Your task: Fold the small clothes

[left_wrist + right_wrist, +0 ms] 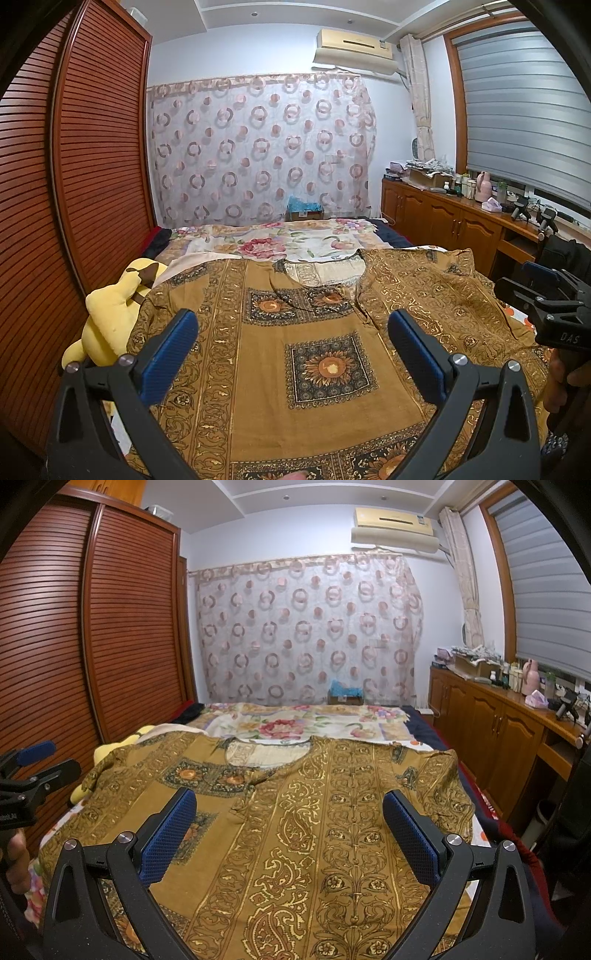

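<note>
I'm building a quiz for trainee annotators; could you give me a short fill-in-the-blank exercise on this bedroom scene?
1. The mustard-brown patterned cotton shirt lies spread flat on the ____.
2. Both the left tongs and the right tongs are ____, gripping nothing.
3. The soft plush toy beside the shirt is coloured ____.
4. The shirt's neckline points toward the sheer ____ with pink rings.

Missing words: bed; open; yellow; curtain

bed (391, 242) | floral sheet (295, 242) | brown shirt (295, 332) flat | yellow plush (110, 317)
</note>
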Demonstrator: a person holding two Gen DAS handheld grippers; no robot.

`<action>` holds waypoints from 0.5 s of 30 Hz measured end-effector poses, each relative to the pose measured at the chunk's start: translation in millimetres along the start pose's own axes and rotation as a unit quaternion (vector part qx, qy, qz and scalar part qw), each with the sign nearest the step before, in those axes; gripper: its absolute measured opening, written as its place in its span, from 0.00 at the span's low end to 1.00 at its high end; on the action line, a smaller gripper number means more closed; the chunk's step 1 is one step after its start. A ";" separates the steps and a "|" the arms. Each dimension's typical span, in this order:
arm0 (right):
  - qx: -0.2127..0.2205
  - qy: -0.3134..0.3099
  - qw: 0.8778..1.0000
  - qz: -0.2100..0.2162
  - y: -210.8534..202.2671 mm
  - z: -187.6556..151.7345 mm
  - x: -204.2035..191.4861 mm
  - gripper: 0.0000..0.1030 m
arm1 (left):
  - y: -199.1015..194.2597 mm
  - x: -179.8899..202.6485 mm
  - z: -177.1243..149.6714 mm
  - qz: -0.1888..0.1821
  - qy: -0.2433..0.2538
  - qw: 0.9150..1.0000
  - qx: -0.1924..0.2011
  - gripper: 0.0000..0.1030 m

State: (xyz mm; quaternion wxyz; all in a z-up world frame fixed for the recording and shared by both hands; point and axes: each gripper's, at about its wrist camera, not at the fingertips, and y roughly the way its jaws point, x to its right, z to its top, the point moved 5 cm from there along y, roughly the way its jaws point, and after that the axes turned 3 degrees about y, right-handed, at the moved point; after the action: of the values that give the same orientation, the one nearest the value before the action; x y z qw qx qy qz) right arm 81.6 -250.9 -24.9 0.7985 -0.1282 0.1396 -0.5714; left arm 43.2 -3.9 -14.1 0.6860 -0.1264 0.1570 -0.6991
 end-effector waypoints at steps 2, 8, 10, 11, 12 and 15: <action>0.000 0.000 1.000 0.000 -0.1 -0.1 0.2 1.00 | -0.1 0.2 0.2 0.000 0.000 1.000 0.001 1.00; 0.000 0.000 1.000 0.001 -0.1 0.1 0.3 1.00 | -0.3 1.1 0.6 0.000 0.000 1.000 0.000 1.00; 0.000 0.000 1.000 0.000 -0.1 0.2 0.3 1.00 | -0.4 1.0 -0.2 0.000 0.001 1.000 0.001 1.00; 0.000 0.001 1.000 0.000 -0.2 0.1 0.5 1.00 | -0.8 1.1 0.3 0.000 0.001 1.000 0.001 1.00; 0.000 0.000 1.000 0.000 -0.2 0.3 0.3 1.00 | -1.0 1.1 0.3 0.000 0.001 1.000 0.001 1.00; 0.000 0.001 1.000 0.001 -0.7 0.1 0.9 1.00 | -1.4 1.5 0.6 0.000 0.001 1.000 0.001 1.00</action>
State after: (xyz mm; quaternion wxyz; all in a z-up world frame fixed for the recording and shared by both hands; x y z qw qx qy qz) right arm 81.3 -251.9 -24.7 0.7989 -0.1273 0.1402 -0.5709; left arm 42.1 -5.4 -13.1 0.6858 -0.1250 0.1573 -0.6996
